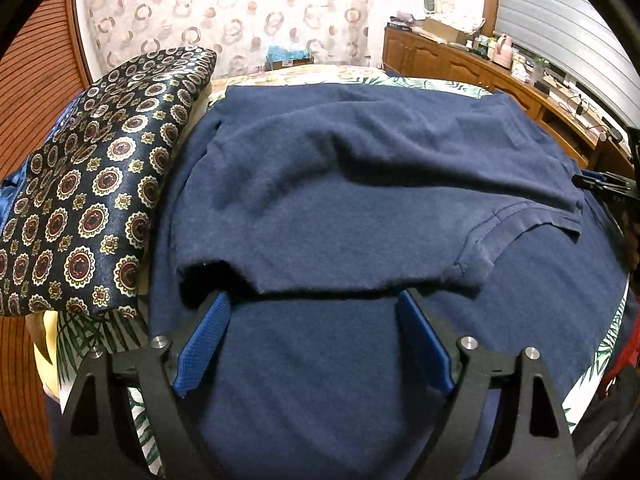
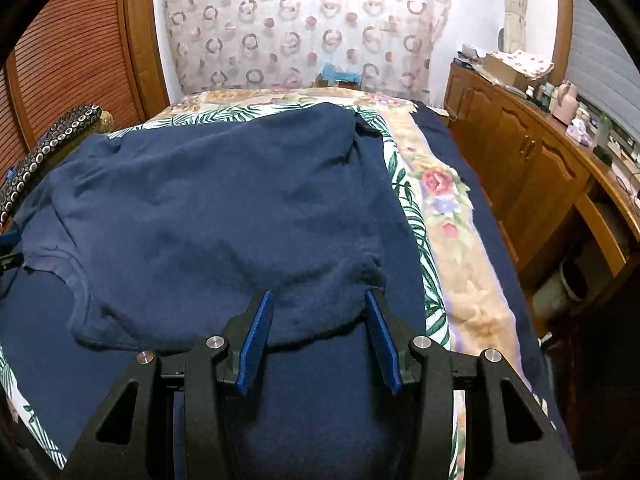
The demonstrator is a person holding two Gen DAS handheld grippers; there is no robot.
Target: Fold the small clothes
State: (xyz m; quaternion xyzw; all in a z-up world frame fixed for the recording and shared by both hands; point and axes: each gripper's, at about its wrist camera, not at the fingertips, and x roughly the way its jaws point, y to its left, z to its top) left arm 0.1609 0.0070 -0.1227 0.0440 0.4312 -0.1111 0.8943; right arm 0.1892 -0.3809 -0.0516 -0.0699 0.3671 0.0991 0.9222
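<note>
Across the leaf-print bedspread (image 2: 412,216), spread over most of its width: navy T-shirt (image 1: 320,184), upper half doubled forward so the folded edge lies just ahead of both tools. Beside it on the left, touching or nearly so, a stack in dark medallion print (image 1: 92,184); along the right, a wooden cabinet (image 2: 516,168) crowded with small items, well apart from the work. Left gripper (image 1: 314,302) spread wide over the near edge, nothing between the pads, the folded flap just past the tips. Right gripper (image 2: 316,300) about half open, straddling a hump of the folded layer; pads seemingly not pressing, though hard to say. Likely best now: smooth the ridge across the middle, square the folded edge with the layer beneath, tuck the loose sleeve corner on the left. Worth watching: the medallion stack crowding any leftward fold.
</note>
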